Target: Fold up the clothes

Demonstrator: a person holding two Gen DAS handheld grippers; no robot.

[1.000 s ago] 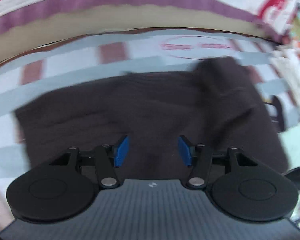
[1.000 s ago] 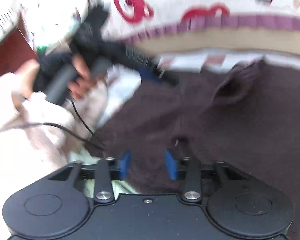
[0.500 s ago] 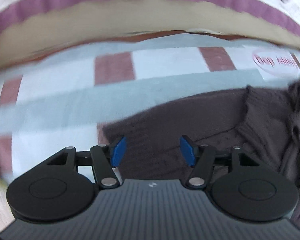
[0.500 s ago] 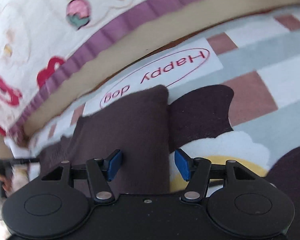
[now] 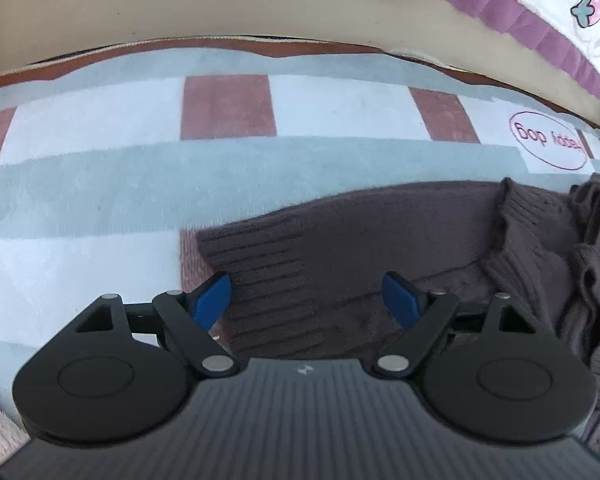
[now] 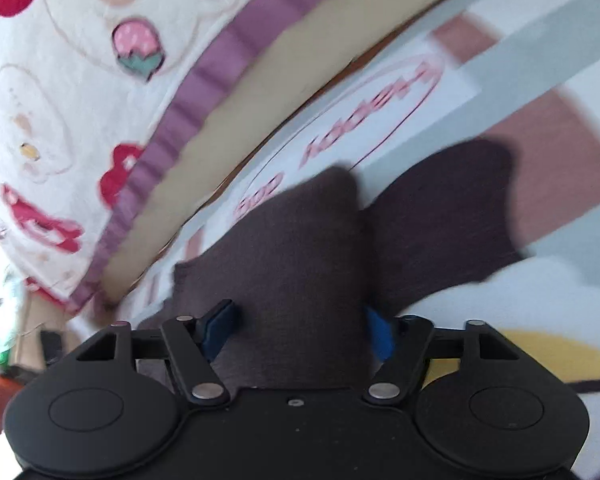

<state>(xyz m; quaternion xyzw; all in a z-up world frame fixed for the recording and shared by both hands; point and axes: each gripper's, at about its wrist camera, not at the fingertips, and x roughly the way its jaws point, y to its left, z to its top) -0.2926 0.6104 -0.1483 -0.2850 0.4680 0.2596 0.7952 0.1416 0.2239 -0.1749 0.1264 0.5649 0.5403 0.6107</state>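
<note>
A dark brown knitted sweater [image 5: 380, 248] lies on a checked rug [image 5: 139, 168]. In the left wrist view its ribbed end points left and bunched folds pile up at the right. My left gripper [image 5: 308, 300] hovers over that ribbed end, jaws opening, blue pads [image 5: 211, 300] wide apart and not pressing the knit. In the right wrist view a flat part of the sweater [image 6: 295, 256] runs between the blue pads [image 6: 376, 332] of my right gripper [image 6: 297, 330]. Its jaws are opening too, and the pads stand beside the fabric's edges without squeezing it. This view is blurred.
The rug has grey, white and brownish-red squares, an oval with red lettering [image 5: 548, 146], and a white and yellow patch [image 6: 540, 320]. Behind it runs a beige bed edge [image 5: 219, 12] with a purple-trimmed cartoon quilt [image 6: 79, 80].
Both grippers have swung out to the sweater's ends and dropped closer to it. Their jaws have spread wider. The other hand with its gripper is gone from the right wrist view.
</note>
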